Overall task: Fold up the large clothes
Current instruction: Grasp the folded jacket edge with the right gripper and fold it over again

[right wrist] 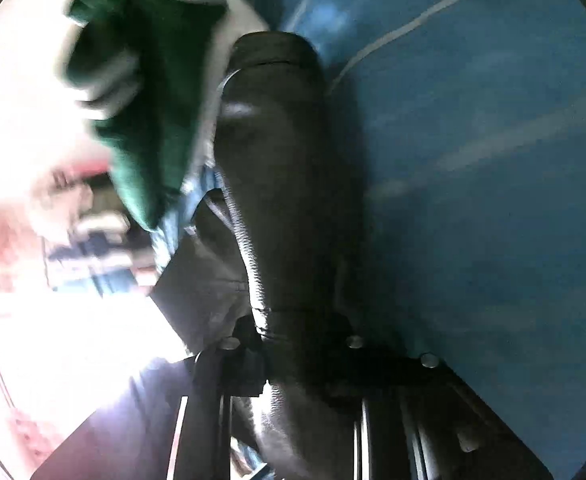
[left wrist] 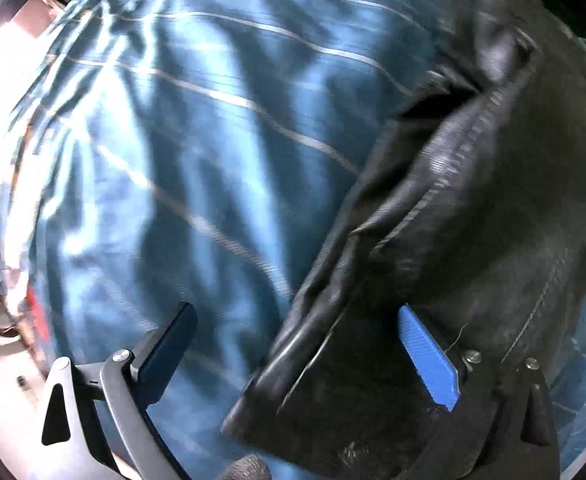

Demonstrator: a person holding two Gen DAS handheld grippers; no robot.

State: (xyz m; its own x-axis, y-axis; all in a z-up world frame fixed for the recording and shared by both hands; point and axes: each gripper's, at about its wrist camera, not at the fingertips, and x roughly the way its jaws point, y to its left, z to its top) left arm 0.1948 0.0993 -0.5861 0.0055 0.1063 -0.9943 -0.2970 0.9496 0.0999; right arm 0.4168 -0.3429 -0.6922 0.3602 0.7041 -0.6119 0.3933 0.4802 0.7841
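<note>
Over the blue sheet (left wrist: 165, 168), your left gripper (left wrist: 293, 360) points straight down with its jaws spread wide and nothing pinched; the left finger (left wrist: 169, 356) hangs over bare sheet, while the blue pad (left wrist: 427, 356) on the right finger sits against the dark garment (left wrist: 473, 220). That garment lies to the right of this gripper, its hemmed edge running on a slant from the lower middle up toward the upper right. So the edge sits between your open jaws, nearer the right one. In the right wrist view, your right gripper (right wrist: 289, 332) is clenched on a fold of the same garment (right wrist: 277, 160), which stretches straight ahead along the fingers, with green cloth (right wrist: 145, 92) off to its left. I judge the left hand must close on that slanted edge.
</note>
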